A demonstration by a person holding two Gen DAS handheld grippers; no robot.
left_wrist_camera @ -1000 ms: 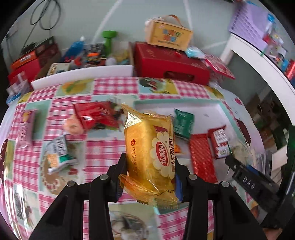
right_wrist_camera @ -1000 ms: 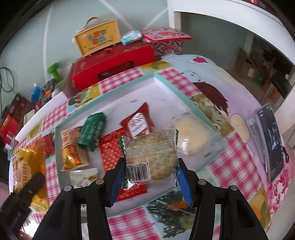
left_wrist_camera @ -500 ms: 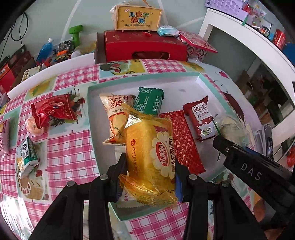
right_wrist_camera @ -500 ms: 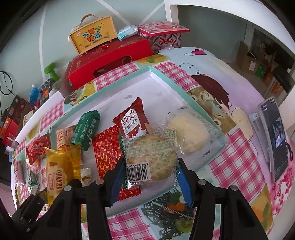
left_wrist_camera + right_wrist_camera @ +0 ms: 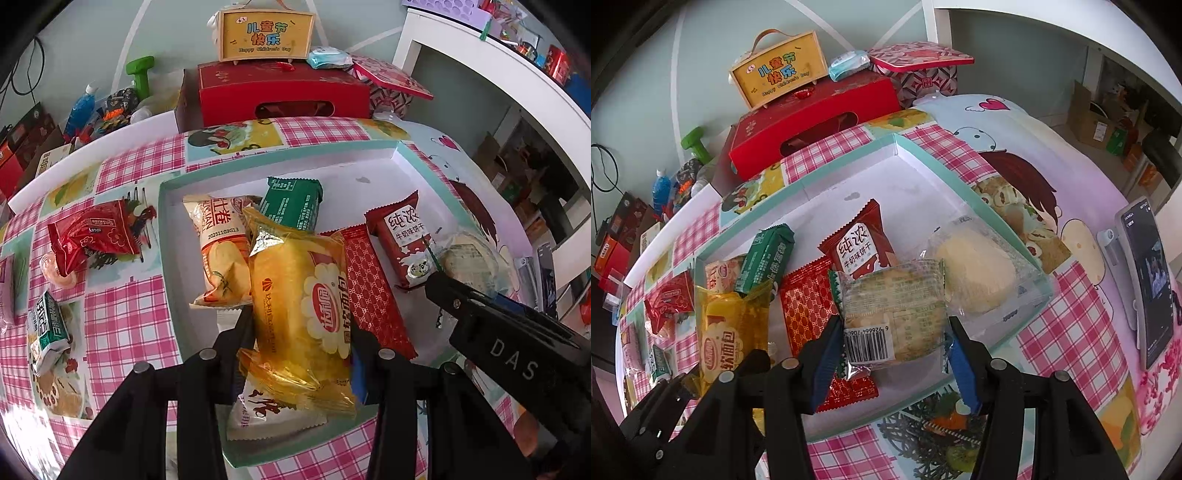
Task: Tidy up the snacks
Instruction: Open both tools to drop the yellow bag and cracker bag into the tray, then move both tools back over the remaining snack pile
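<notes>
Left gripper (image 5: pixel 301 332): clamped on the yellow bread packet (image 5: pixel 301 295), fingers pressing both long sides; the packet stands upright above the near half of the tray.
Right gripper (image 5: pixel 894 350): closed around a clear-wrapped round cake (image 5: pixel 892 314), barcode facing the camera, held over the tray's near edge; in the left view its black body enters from 4 o'clock.
Tray (image 5: pixel 369 153): shallow, white floor, mint rim, on the pink checked tablecloth (image 5: pixel 125 321).
In the tray, left view: cream egg-roll packet (image 5: pixel 221 251) at 10 o'clock of the yellow packet, green packet (image 5: pixel 291 203) at 12 o'clock overlapping it, long red patterned packet (image 5: pixel 373 288) just beside at 3 o'clock, dark red milk-biscuit packet (image 5: pixel 402 240) at 2 o'clock, white packet (image 5: pixel 273 413) beneath at 6 o'clock.
In the tray, right view: pale cake in clear wrap (image 5: pixel 975 277) at 2 o'clock of the held cake, against the right rim.
Outside the tray: crumpled red packet (image 5: pixel 92 232) and small green-white packet (image 5: pixel 48 332) on the cloth at 9 o'clock.
Beyond the table: red gift box (image 5: pixel 284 92) at 12 o'clock, yellow handled box (image 5: pixel 264 33) on top.
Phone (image 5: pixel 1148 280): propped at 3 o'clock in the right view.
</notes>
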